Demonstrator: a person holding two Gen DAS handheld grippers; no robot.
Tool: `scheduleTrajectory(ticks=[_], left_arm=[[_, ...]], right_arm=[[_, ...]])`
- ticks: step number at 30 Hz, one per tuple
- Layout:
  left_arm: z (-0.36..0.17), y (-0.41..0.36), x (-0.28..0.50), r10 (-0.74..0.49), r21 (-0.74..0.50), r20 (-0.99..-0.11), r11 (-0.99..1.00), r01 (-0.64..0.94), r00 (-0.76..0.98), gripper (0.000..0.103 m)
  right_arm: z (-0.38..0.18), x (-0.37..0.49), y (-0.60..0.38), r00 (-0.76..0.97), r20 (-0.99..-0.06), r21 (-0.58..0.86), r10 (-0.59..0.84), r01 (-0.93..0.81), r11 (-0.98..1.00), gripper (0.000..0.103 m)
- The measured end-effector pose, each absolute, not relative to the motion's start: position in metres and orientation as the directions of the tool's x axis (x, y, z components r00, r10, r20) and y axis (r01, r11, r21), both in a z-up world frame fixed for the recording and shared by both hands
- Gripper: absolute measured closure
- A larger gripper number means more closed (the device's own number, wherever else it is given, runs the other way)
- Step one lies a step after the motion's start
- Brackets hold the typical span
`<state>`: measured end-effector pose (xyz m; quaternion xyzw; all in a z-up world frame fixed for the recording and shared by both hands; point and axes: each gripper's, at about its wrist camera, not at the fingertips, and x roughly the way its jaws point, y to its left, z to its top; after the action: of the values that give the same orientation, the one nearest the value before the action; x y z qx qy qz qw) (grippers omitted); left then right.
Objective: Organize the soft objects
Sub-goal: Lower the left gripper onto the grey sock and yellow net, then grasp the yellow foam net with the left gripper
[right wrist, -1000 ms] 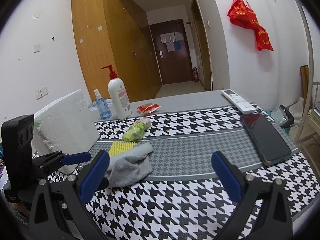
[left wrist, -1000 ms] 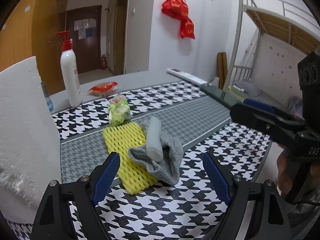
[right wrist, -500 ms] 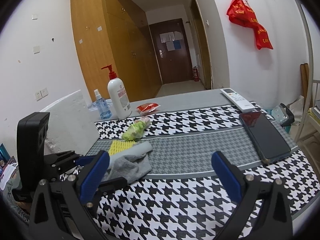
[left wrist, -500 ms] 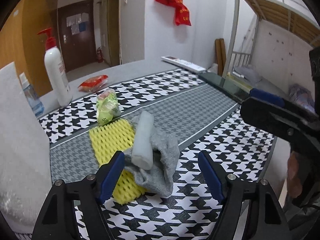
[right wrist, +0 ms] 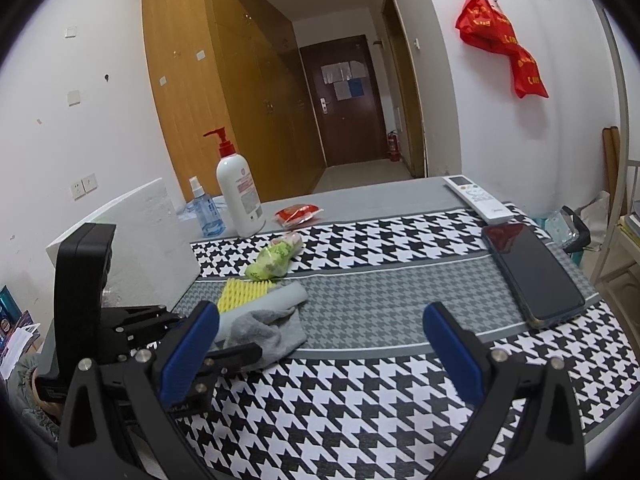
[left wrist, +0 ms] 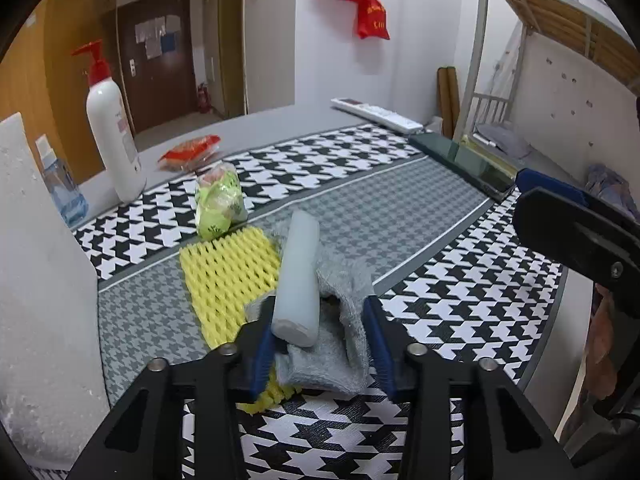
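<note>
2 blue pads of left hand-held gripper [left wrist: 320,344] half-closed around grey sock [left wrist: 340,320] and pale roll [left wrist: 298,276] lying on yellow foam net [left wrist: 228,272], likely gathering them. Right hand-held gripper [right wrist: 320,344] wide, empty.

On the worktop [right wrist: 360,420], a foam roll [left wrist: 298,280] lies across a sock [left wrist: 340,344], which overlaps the near end of a foam net sleeve [left wrist: 228,268]. Just beyond the sleeve sits a snack packet [left wrist: 218,200]. Farther left stand a pump bottle [right wrist: 238,192] and spray bottle [right wrist: 204,210]. A phone [right wrist: 532,272] lies far right, a remote control [right wrist: 478,198] behind it.
</note>
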<state>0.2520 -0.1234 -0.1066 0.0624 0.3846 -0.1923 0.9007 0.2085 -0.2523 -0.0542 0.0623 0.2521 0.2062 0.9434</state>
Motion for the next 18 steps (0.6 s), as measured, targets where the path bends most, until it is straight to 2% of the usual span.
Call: scheduleTrajectory(ticks=[2,5,18], left_arm=[[-0.106,-0.124,0.251,-0.297,-0.029,-0.715,0.917,0.397,0.633,0.078],[-0.105,-0.126,0.247,-0.315,-0.033,-0.717,0.907,0.42,0.622,0.084],[-0.1,-0.136,0.212,-0.395,-0.049,-0.708,0.854,0.517,0.585,0.087]], right_arm=[[-0.054,0.209,-0.252,0.788,-0.45,0.222,0.42,-0.357,0.908,0.0],[-0.053,0.208,-0.251,0.79,-0.447,0.221,0.419,-0.356,0.908,0.0],[-0.045,0.197,-0.248,0.794,-0.445,0.216,0.414,-0.353,0.91,0.0]])
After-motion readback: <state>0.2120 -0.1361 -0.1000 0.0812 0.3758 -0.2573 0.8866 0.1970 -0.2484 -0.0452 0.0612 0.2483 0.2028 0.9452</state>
